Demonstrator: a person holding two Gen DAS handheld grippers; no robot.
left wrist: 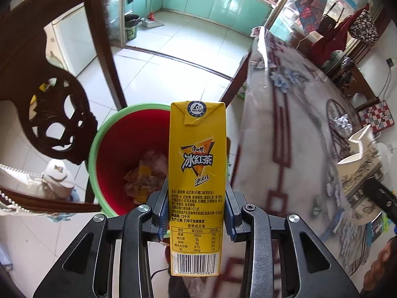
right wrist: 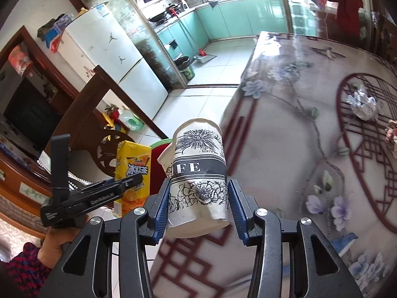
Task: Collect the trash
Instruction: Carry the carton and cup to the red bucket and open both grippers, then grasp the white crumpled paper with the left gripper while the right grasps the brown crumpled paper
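At the far left of the left wrist view stands a dark brown carved wooden chair (left wrist: 57, 114), and a white shoe with a little bow (left wrist: 58, 176) sits low beside it. Next comes the round red bin with a green rim (left wrist: 109, 154). It stands on the pale tiled floor (left wrist: 178, 57), and crumpled paper trash (left wrist: 144, 176) lies at its bottom. The left gripper (left wrist: 196, 219) pinches a tall yellow iced tea carton (left wrist: 197, 173) between its two blue pads. The jaws are only partly open, as wide as the carton, and they press on both its sides. The carton stands up straight in front of the bin. To the right is the long table with a flower-patterned cloth (left wrist: 292, 129). On it, far over, sits a crumpled ball of silver foil (left wrist: 343, 123).

In the right wrist view, the left gripper and the yellow carton show at the left, with a hand (right wrist: 58, 243) holding that gripper. The green rim of the bin peeks out behind the carton. In the middle, the right gripper (right wrist: 199, 213) squeezes a squashed white paper cup with black flower drawings (right wrist: 198, 178). Its jaws are partly open and press on the cup's lower sides. The cup hangs over the table's edge. The foil ball lies at the far right on the cloth.
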